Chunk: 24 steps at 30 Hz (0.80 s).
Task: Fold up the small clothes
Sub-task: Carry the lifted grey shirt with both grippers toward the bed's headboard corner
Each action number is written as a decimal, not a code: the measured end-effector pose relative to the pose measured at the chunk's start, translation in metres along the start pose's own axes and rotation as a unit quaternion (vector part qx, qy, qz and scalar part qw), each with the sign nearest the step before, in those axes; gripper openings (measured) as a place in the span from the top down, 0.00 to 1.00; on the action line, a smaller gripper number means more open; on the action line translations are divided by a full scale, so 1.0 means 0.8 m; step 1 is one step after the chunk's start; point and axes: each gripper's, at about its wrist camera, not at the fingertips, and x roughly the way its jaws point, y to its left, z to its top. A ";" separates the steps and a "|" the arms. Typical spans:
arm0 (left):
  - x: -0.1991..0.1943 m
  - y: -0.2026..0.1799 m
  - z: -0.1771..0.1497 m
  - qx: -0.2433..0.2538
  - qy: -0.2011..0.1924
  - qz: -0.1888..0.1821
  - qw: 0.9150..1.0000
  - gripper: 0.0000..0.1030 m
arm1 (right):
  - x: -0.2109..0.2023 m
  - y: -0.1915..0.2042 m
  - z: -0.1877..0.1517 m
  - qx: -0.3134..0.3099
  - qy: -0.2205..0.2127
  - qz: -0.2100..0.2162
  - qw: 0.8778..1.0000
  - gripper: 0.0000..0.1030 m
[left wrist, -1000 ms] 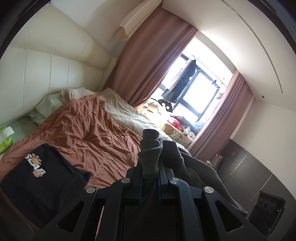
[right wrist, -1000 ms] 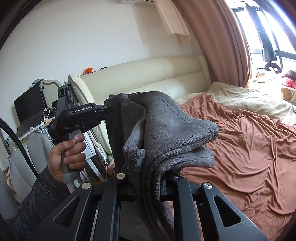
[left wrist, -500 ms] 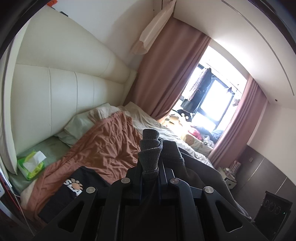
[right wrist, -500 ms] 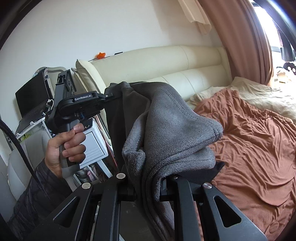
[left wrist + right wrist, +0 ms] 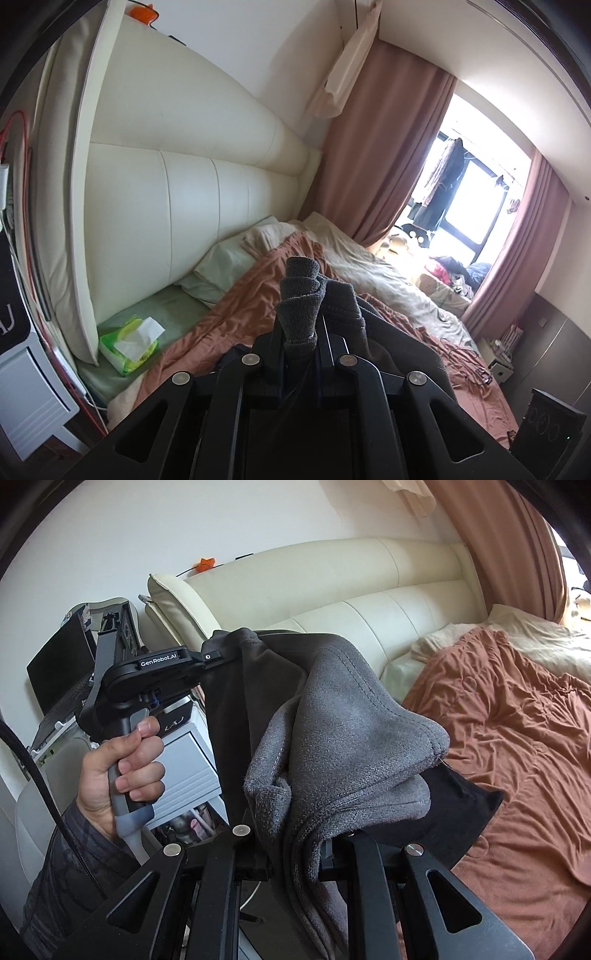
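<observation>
A grey fleece garment (image 5: 351,731) hangs in the air between both grippers, above the side of the bed. My right gripper (image 5: 295,853) is shut on a bunched fold of it, which hides the fingertips. In the left wrist view my left gripper (image 5: 301,332) is shut on another bunched edge of the grey garment (image 5: 301,295). The right wrist view also shows the left gripper (image 5: 225,653) from the side, held by a person's hand (image 5: 122,760), pinching the cloth's far corner. A black garment (image 5: 465,805) lies on the rust blanket (image 5: 517,738) under the grey cloth.
The cream padded headboard (image 5: 184,206) stands behind the bed, with pillows (image 5: 221,269) and a green tissue pack (image 5: 129,343) at its foot. A white drawer unit (image 5: 188,764) and a laptop (image 5: 59,672) stand left of the bed. Pink curtains (image 5: 373,158) frame a bright window.
Both grippers have swung left toward the headboard end of the bed, carrying the grey garment. The black shirt with a paw print has slipped out of the left wrist view.
</observation>
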 end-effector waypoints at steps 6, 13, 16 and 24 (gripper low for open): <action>0.040 0.023 -0.008 -0.007 0.018 0.025 1.000 0.89 | 0.016 -0.011 0.009 0.005 0.020 0.000 1.000 0.89; 0.120 0.032 -0.007 -0.028 0.047 0.036 0.998 0.89 | 0.049 -0.056 0.022 0.005 0.026 -0.015 1.000 0.89; 0.151 0.023 -0.009 -0.011 0.060 0.037 0.997 0.89 | 0.062 -0.071 0.021 0.000 0.037 -0.029 0.999 0.88; 0.238 0.035 -0.026 -0.001 0.102 0.052 0.993 0.89 | 0.109 -0.128 0.014 0.029 0.061 -0.039 0.997 0.87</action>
